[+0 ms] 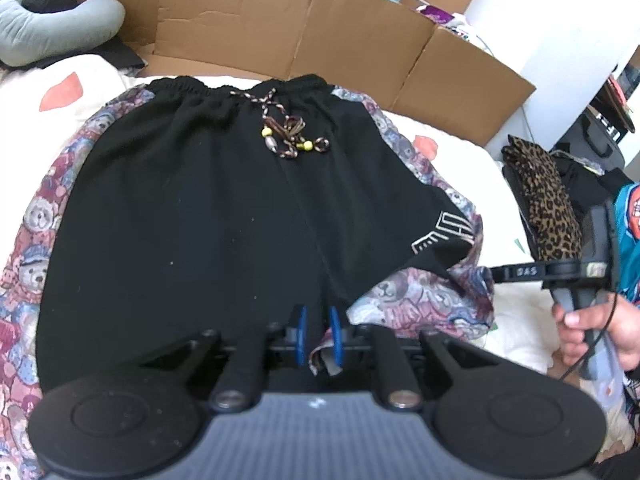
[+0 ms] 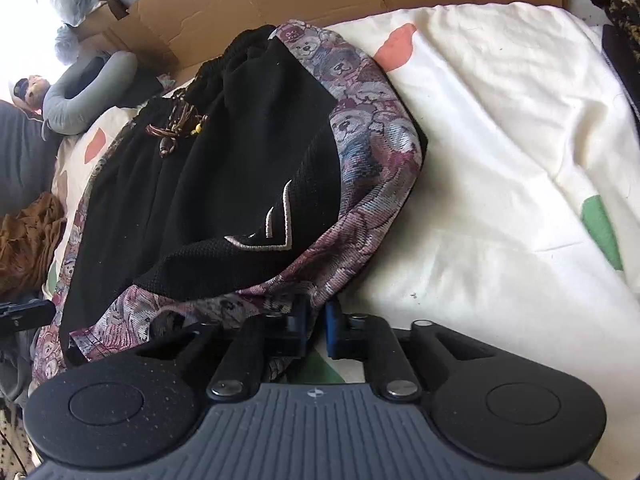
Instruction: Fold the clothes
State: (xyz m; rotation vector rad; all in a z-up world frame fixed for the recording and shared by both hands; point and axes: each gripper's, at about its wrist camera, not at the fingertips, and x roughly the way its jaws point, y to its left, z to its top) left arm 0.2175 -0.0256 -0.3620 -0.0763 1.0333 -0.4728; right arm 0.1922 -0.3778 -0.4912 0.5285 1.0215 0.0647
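While the shorts [image 1: 192, 208] run waistband-far, hems-near, the left gripper [image 1: 319, 334] pinches their near middle hem (crotch) and the right gripper [image 2: 316, 320], jaws nearly closed, grips the right hem

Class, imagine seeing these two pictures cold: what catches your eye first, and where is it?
The black shorts with teddy-bear side panels, spread across the cream bedding, dominate both views. Next, the beaded drawstring knotted below the waistband, then the left gripper pinching the hem.
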